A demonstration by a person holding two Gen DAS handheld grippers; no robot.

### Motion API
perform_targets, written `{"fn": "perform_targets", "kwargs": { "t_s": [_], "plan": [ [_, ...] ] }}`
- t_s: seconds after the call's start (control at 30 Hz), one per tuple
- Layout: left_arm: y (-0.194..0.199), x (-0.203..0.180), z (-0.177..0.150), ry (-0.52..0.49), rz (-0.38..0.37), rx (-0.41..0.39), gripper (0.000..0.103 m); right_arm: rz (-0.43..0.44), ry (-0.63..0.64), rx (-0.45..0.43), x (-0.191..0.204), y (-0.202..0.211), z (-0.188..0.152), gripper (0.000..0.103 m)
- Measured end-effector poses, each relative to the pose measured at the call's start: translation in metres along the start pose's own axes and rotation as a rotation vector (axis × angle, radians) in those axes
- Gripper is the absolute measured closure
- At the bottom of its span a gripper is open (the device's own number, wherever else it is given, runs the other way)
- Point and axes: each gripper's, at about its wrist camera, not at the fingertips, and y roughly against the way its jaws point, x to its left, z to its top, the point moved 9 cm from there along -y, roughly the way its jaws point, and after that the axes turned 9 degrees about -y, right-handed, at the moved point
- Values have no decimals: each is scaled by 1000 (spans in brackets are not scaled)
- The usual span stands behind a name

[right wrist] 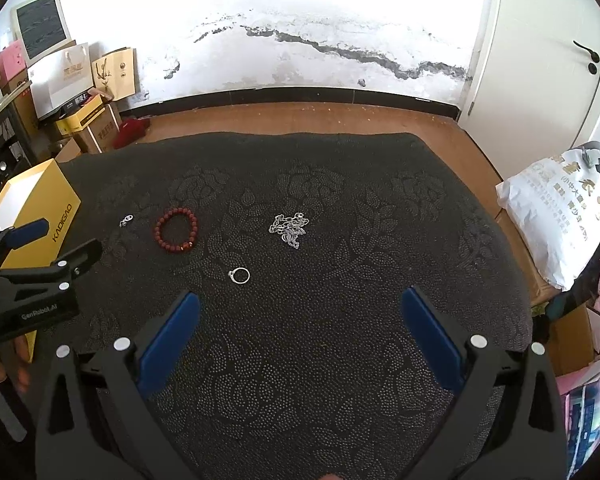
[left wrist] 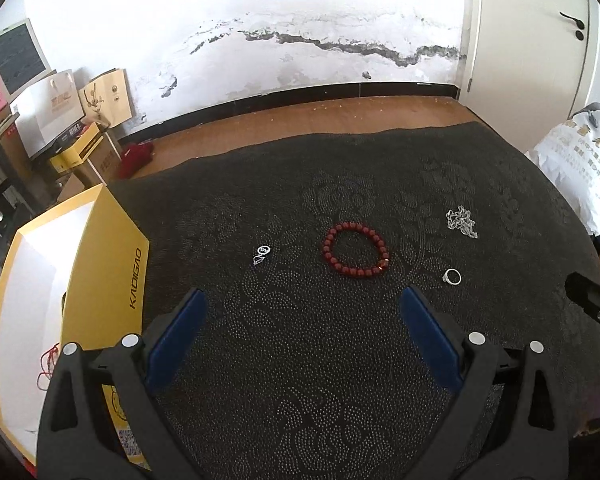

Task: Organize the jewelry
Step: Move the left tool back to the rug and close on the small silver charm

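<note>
- Both jaws stand wide apart, holding nothing.
- Left wrist view: left gripper hovers over the dark patterned mat. Ahead lie a red beaded bracelet, small silver pendant, silver ring and tangled silver chain; the open yellow cardboard box sits left (red string inside).
- Right wrist view: right gripper nearest the ring. Apparently, nearly everything remains unsorted.

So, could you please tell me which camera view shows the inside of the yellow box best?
The left wrist view: the yellow box sits close, its open top and white interior visible. The right wrist view shows it only at the far left edge, partly hidden behind the left claw.
</note>
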Motion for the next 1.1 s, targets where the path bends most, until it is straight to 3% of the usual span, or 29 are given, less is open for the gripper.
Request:
{"fn": "perform_targets", "kwargs": {
  "t_s": [0.27,0.43,0.6,0.9,1.0,1.1],
  "plan": [
    [-13,15,5,24,2,-1,8,-1,-2,16,3,-13,-3,5],
    [-51,33,0,61,14,58,8,8,3,12,5,-15,1,5],
    [-81,36,-5,27,33,83,8,9,-3,16,1,-19,4,5],
    [-128,42,-11,-18,-12,90,8,20,-14,9,-3,-17,10,5],
    [-134,48,-11,26,-67,48,8,24,-13,8,-2,-17,11,5],
    [-135,47,-9,12,-71,34,10,29,-19,7,-4,-18,14,5]
  ]
}}
